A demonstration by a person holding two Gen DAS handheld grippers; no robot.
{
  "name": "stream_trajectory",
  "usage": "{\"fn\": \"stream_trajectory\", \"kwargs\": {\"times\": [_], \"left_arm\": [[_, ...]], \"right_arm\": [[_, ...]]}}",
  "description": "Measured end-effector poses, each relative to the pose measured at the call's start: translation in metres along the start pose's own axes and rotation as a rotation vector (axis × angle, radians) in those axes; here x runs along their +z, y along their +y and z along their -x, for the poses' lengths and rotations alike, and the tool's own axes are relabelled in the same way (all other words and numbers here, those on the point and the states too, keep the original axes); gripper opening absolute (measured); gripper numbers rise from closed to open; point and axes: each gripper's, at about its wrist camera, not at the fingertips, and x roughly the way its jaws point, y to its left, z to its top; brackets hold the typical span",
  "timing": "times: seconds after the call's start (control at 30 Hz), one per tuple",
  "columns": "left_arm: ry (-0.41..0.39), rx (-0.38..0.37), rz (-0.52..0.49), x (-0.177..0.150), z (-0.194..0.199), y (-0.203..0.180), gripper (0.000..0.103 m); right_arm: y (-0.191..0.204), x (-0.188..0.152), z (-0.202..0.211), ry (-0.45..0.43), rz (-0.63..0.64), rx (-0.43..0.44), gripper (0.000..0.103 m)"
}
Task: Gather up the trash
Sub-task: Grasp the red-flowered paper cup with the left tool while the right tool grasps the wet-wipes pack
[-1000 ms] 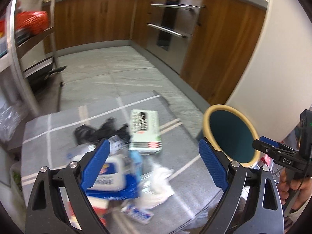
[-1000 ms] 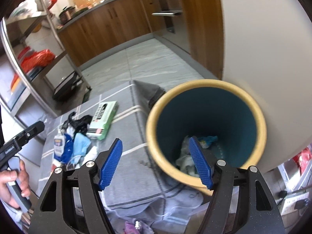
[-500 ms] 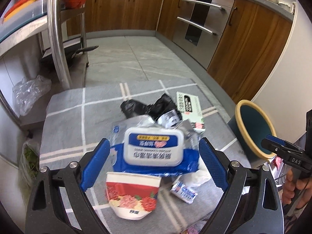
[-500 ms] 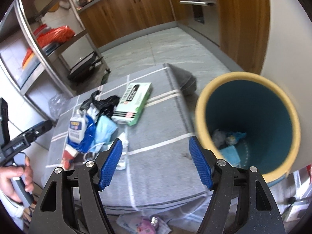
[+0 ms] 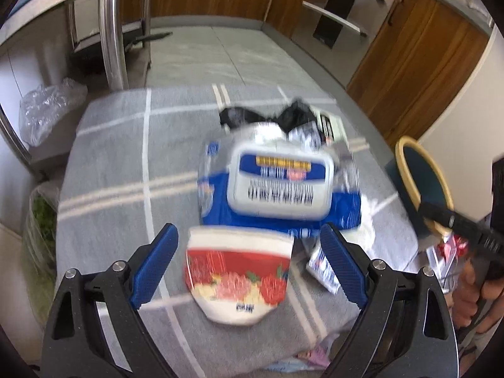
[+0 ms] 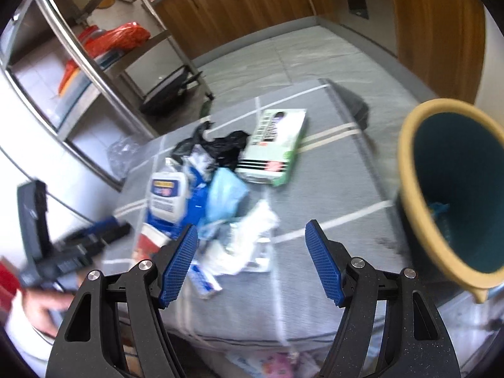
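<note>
Now my left tool (image 5: 249, 266) gapes wide around the red noodle cup (image 5: 237, 278) at the near edge of the worktop (image 5: 110, 163). My right tool (image 6: 252, 260) hangs open above crumpled wrappers (image 6: 242, 245); the bin (image 6: 453, 189) stands right.

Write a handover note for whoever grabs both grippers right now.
Left gripper: open, empty, lined up on the red instant-noodle cup.
Right gripper: open, empty, above crumpled white wrappers.
Done: some trash already lies in the teal bin.
Left on the grey mat: cup, wet-wipes pack, blue face mask, black bag, green-and-white box.
</note>
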Motion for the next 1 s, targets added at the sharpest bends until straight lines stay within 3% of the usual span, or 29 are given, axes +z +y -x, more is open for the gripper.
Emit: {"fn": "stream_trajectory", "kwargs": {"times": [0.13, 0.23, 0.37, 0.57, 0.67, 0.7, 0.83, 1.0], "left_arm": [[0.039, 0.030, -0.038, -0.016, -0.013, -0.009, 0.088], [0.079, 0.086, -0.071, -0.027, -0.026, -0.012, 0.071], [0.090, 0.141, -0.068, -0.034, -0.033, -0.007, 0.067], [0.073, 0.121, -0.053, -0.040, -0.029, 0.001, 0.064], [0.052, 0.117, -0.049, -0.036, -0.021, 0.002, 0.049], [0.043, 0.122, -0.043, -0.034, -0.017, 0.003, 0.039], [0.015, 0.098, 0.036, -0.027, -0.006, 0.016, 0.029], [-0.010, 0.066, 0.146, -0.023, 0.005, 0.033, 0.024]], "right_arm": [[0.015, 0.004, -0.019, 0.024, -0.015, 0.082, 0.072], [0.023, 0.005, -0.034, 0.042, -0.028, 0.134, 0.069], [0.033, 0.004, -0.049, 0.057, -0.029, 0.180, 0.058], [0.046, 0.006, -0.074, 0.083, -0.008, 0.184, 0.041], [0.045, 0.005, -0.081, 0.100, -0.028, 0.187, 0.023], [0.044, 0.005, -0.083, 0.102, -0.034, 0.192, 0.015], [0.045, 0.006, -0.079, 0.092, -0.056, 0.211, 0.008], [0.049, 0.008, -0.062, 0.056, -0.050, 0.236, 0.005]]}}
